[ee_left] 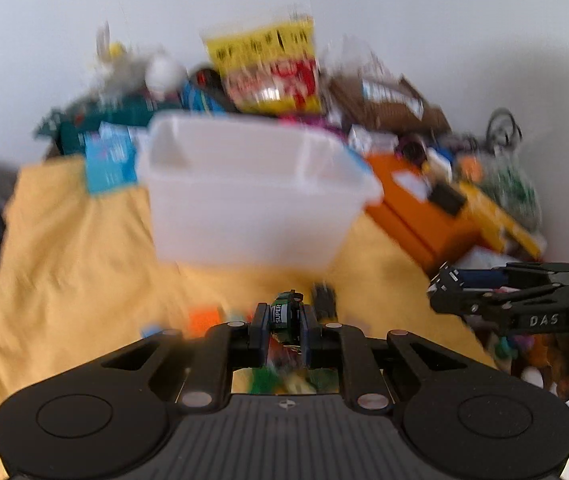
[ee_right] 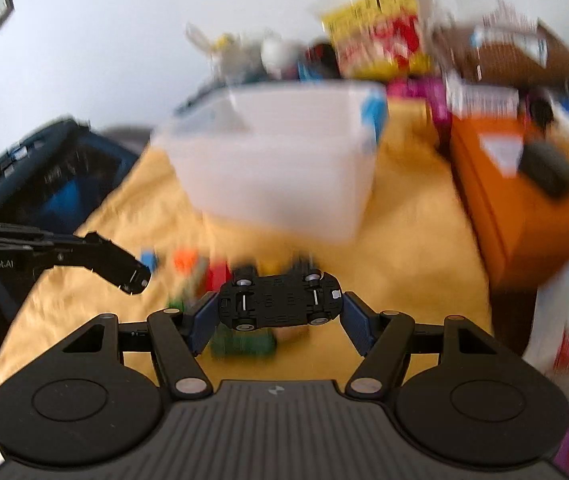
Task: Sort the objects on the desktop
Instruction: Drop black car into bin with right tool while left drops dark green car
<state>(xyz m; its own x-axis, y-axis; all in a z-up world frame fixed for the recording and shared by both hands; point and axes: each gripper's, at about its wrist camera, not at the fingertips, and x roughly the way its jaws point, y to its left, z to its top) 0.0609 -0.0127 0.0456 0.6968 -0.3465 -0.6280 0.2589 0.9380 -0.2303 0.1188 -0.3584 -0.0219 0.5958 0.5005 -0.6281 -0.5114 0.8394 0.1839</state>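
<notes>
Yellow cloth (ee_left: 64, 248) is spread over the whole work surface, and a wide heap of boxes and packets is banked along its far edge, with an orange box (ee_right: 524, 208) at the right. Near the middle of the cloth a translucent white bin (ee_left: 252, 200) is seen standing upright and open-topped, apparently empty, though motion blur softens its walls. Both wrist views are smeared, so fast movement is judged likely. Between the bin and the grippers a scatter of small toys (ee_right: 192, 268) is left on the cloth. A black toy car (ee_right: 280, 300) is held upside down and crosswise in the right gripper (ee_right: 280, 312), pinched at its nose and tail only, its wheels turned toward the camera. A small green item marked SUPER (ee_left: 282, 314) is clamped narrowly in the left gripper (ee_left: 282, 328); what it is cannot be told. The bin is judged to be the destination for both. With so slight a hold on the ends of the car, it could be twisted out by a quick swing and dropped short of the bin. The two grippers are near each other, so a knock could be caused if both are brought over the rim together, and the light bin could be shoved by a low approach.
</notes>
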